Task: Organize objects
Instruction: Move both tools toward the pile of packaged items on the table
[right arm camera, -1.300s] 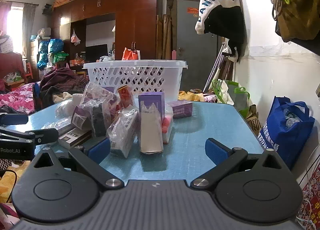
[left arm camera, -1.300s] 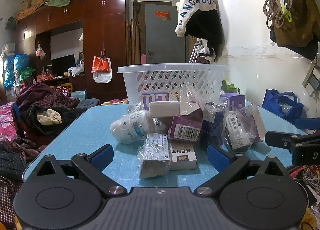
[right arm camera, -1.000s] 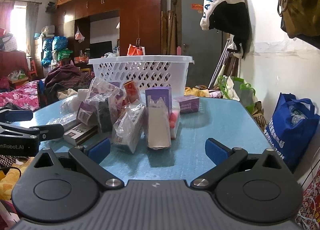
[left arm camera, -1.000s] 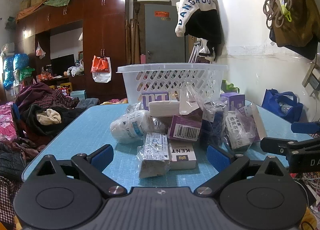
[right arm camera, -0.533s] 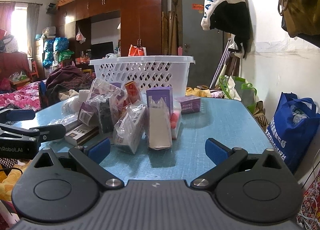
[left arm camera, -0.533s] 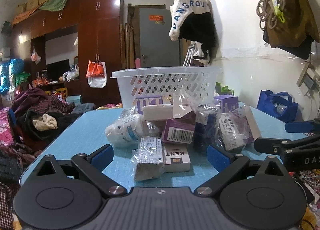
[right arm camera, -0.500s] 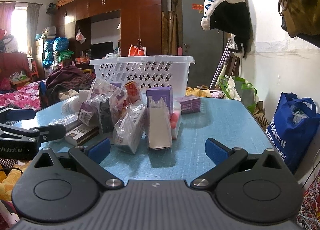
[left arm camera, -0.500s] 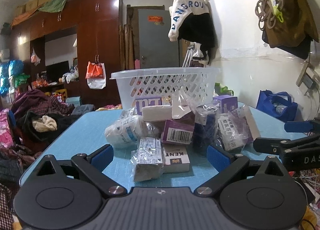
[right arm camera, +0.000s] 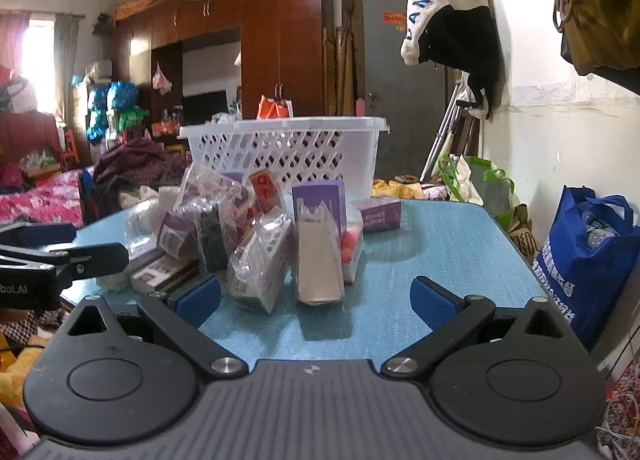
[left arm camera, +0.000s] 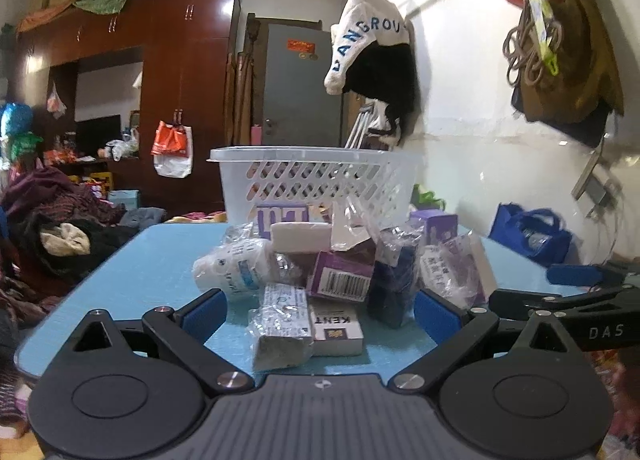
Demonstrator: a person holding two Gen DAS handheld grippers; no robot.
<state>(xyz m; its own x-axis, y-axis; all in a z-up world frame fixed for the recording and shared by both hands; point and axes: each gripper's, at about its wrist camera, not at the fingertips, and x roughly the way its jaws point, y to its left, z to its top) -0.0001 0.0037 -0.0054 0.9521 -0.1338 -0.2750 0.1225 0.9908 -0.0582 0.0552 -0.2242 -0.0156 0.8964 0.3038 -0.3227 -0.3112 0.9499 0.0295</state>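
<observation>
Since the earlier frames the left claw (left arm camera: pixel 320 310) has eased a little closer to the heap, so the packets sit slightly larger and lower in its view, while the right claw (right arm camera: pixel 316 300) has crept forward by about the same small amount. Both claws are spread wide with nothing between their blue pads.

The heap of small goods lies in the middle of the light-blue textured counter (left arm camera: pixel 160 256), in front of a white perforated plastic basket (left arm camera: pixel 316 183) that stands at the far edge. Nearest the left claw is a clear-wrapped white packet with printed text (left arm camera: pixel 282 324), lying flat and touching a white cigarette box printed KENT (left arm camera: pixel 336 326) on its right. Behind these, a purple carton with a barcode (left arm camera: pixel 342 276) leans tilted, and a white roll in a printed plastic sleeve (left arm camera: pixel 236 270) lies on its side to the left. A plain white rectangular block (left arm camera: pixel 300 236) rests on top of the pile (what it is cannot be told).

In the right wrist view, a tall beige pouch with a jagged top (right arm camera: pixel 318 260) stands upright just ahead of the right claw, with an upright purple box (right arm camera: pixel 320 199) directly behind it. A crinkled clear bag holding a boxed item (right arm camera: pixel 260 260) leans beside the pouch. A small purple box (right arm camera: pixel 378 211) lies apart from the heap, nearer the basket. A blue fabric shopping bag (right arm camera: pixel 588 256) sits off the counter's right edge.
</observation>
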